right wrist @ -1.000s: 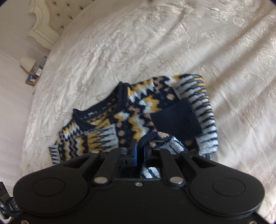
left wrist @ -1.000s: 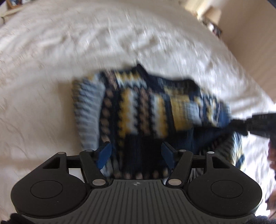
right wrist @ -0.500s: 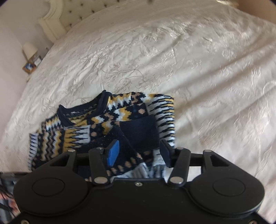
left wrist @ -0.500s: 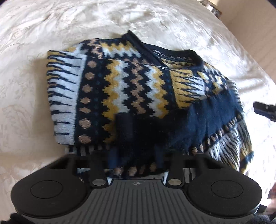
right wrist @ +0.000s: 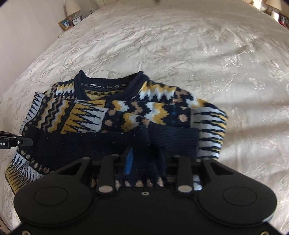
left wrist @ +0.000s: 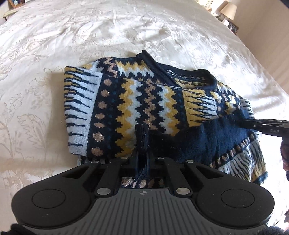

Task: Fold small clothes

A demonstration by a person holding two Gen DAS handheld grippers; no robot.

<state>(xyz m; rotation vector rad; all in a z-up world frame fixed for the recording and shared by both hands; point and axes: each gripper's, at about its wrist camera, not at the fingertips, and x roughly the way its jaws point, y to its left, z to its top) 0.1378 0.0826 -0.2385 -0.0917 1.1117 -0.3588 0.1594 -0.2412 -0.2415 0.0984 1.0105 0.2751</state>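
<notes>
A small navy, yellow and white patterned knit sweater [left wrist: 144, 108] lies on the cream bedspread [left wrist: 90, 32], sleeves folded in, collar away from me. My left gripper [left wrist: 142, 157] is shut on a fold of the sweater's navy hem at its near edge. My right gripper [right wrist: 144, 159] sits at the sweater [right wrist: 126, 112] hem with its fingers partly apart around navy fabric; a blue pad [right wrist: 129, 160] shows. Each gripper's fingertip shows in the other view, the right one [left wrist: 265, 126] at the sweater's right side and the left one [right wrist: 16, 141] at its left side.
The bedspread [right wrist: 198, 45] stretches wide beyond the sweater. A bedside table with a lamp [right wrist: 72, 7] and photo frame [right wrist: 66, 23] stands at the far left in the right wrist view. Another lamp [left wrist: 228, 10] stands at the far right in the left wrist view.
My left gripper went from open to shut on the sweater hem. My right gripper let go of the sweater, opened, and moved to the near hem.
</notes>
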